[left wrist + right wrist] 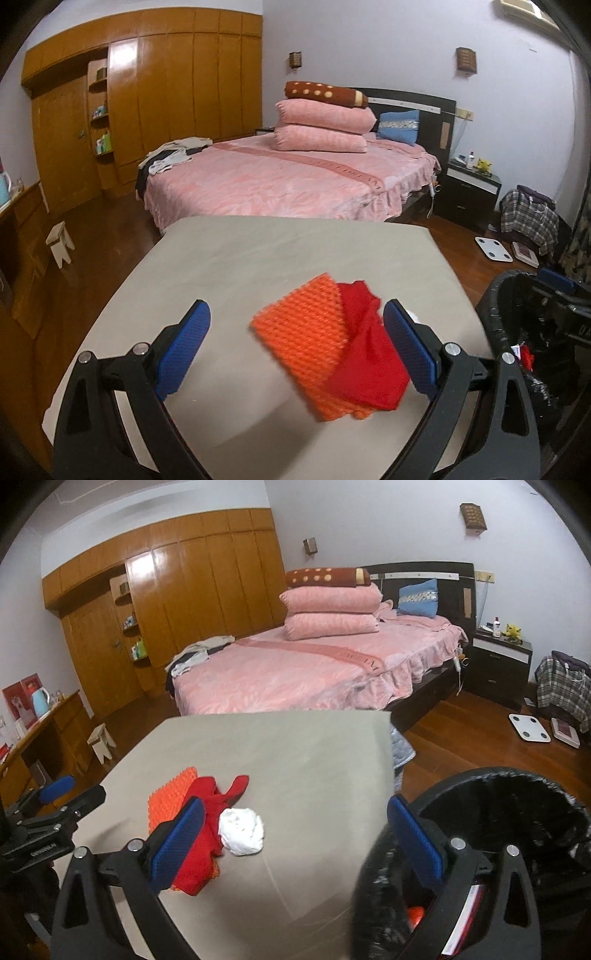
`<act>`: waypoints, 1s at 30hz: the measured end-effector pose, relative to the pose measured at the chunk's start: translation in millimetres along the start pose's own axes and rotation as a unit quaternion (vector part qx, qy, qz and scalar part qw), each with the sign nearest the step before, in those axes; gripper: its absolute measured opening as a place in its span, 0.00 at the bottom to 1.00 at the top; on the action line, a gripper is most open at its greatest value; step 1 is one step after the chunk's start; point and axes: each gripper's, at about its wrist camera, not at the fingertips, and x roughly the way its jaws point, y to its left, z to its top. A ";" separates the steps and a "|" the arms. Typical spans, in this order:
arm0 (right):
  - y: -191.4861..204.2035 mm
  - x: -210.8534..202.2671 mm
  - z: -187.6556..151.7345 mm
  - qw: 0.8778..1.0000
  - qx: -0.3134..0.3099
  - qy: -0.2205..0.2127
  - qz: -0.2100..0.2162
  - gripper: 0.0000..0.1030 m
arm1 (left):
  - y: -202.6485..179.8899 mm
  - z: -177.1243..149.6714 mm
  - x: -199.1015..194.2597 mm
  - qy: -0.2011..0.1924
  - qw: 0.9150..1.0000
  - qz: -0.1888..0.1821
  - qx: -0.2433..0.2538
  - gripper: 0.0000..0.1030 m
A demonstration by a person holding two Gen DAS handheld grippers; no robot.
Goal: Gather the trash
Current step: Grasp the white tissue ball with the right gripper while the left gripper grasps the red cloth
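Your 2 grippers, left [297, 345] and right [295, 843], gape empty above the table [258, 251]; red cloth [365, 354] overlaps orange mat [306, 332].

The bumpy mat [301, 339] is bright orange with rows of little dots. The cloth [364, 350] on it is plain red. The paper ball [242, 830] is white. The table top [295, 254] is plain grey-beige. The bin [517, 812] has a shiny black bag. Both gripper pads [183, 350] are blue with a fine grid. The bed cover [295, 672] is pink.
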 end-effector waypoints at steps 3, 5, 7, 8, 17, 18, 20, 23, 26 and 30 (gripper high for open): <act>8.9 14.0 -4.9 1.000 0.000 0.014 0.001 0.92 | 8.2 -5.7 4.9 0.006 1.000 0.004 -0.005 0.89; 14.3 24.8 -8.8 1.000 -0.005 0.024 0.002 0.89 | 12.3 -7.3 8.0 0.009 1.000 0.006 -0.007 0.89; 18.8 35.0 -12.5 0.999 -0.012 0.033 0.002 0.87 | 17.6 -9.5 10.8 0.010 1.000 0.009 -0.010 0.89; 19.9 37.7 -13.6 0.999 -0.013 0.036 0.003 0.86 | 19.8 -10.3 12.4 0.011 1.000 0.010 -0.011 0.89; 33.9 77.3 -25.9 0.997 -0.030 0.074 0.007 0.79 | 28.8 -15.9 27.5 0.020 1.000 0.018 -0.015 0.89; 35.4 81.8 -27.1 0.996 -0.032 0.079 0.008 0.78 | 29.2 -16.3 29.0 0.021 0.999 0.018 -0.016 0.89; 37.0 88.5 -28.5 0.995 -0.034 0.088 0.011 0.76 | 30.6 -16.0 32.9 0.024 0.999 0.018 -0.018 0.89; 39.6 96.5 -30.9 0.994 -0.034 0.098 0.018 0.74 | 32.3 -16.5 37.1 0.026 0.999 0.019 -0.017 0.89; 43.3 103.6 -34.5 0.993 -0.040 0.107 0.023 0.73 | 32.9 -18.7 39.5 0.029 0.999 0.020 -0.018 0.89; 46.0 113.8 -37.1 0.991 -0.041 0.123 0.028 0.68 | 34.6 -19.2 44.0 0.031 0.999 0.020 -0.019 0.89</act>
